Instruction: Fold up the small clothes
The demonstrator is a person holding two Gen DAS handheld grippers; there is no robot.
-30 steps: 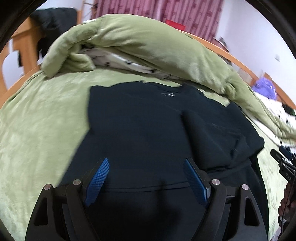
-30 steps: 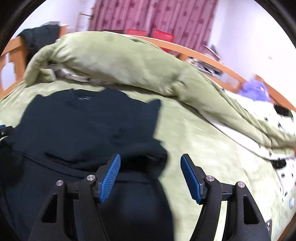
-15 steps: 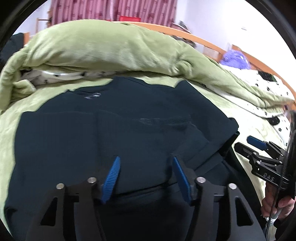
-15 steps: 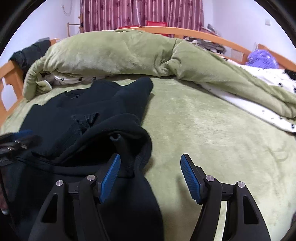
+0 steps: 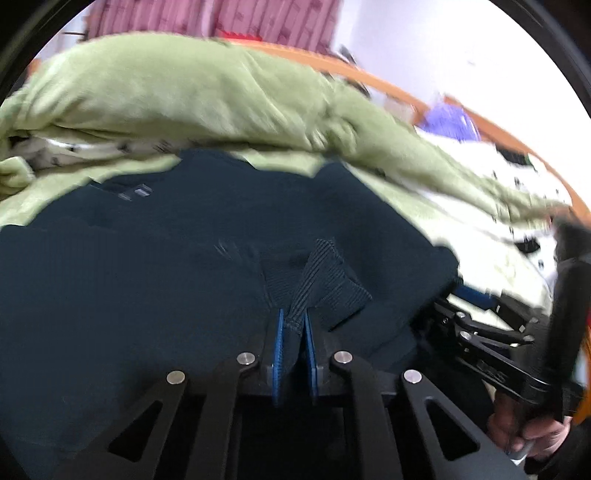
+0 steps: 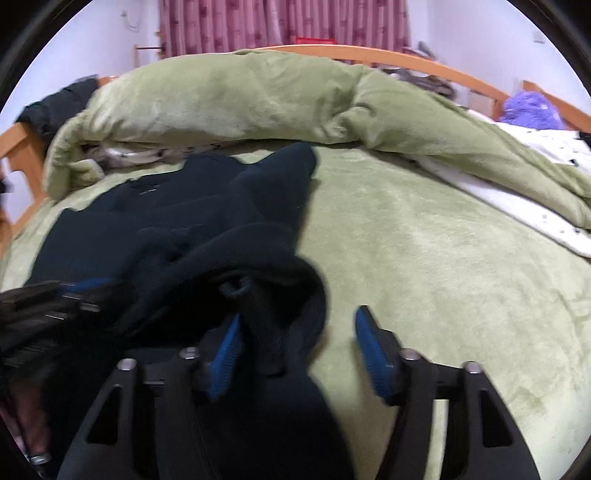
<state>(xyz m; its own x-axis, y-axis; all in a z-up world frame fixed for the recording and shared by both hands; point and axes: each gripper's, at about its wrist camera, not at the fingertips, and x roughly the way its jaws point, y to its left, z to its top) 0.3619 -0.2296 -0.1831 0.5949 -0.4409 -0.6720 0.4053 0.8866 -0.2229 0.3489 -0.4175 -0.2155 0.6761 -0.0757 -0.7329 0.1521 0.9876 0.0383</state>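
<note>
With the ribbed cuff (image 5: 325,273) pinched by the left gripper (image 5: 294,325), the right gripper (image 6: 295,332), just narrowing but ungripped, should be shut squarely before lifting.

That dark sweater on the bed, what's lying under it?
The dark sweater lies on a green plush blanket that shows around its edges. Whatever sits directly beneath the sweater's middle is covered and cannot be seen.

The garment (image 5: 155,280) is dark navy, its cuff (image 5: 325,273) finely ribbed. The blanket (image 6: 436,258) on the bed is moss green. Far curtains (image 6: 280,26) are pink-striped. The sheet (image 6: 546,147) at right is white with black dots. Gripper pads (image 6: 369,343) are blue.
</note>
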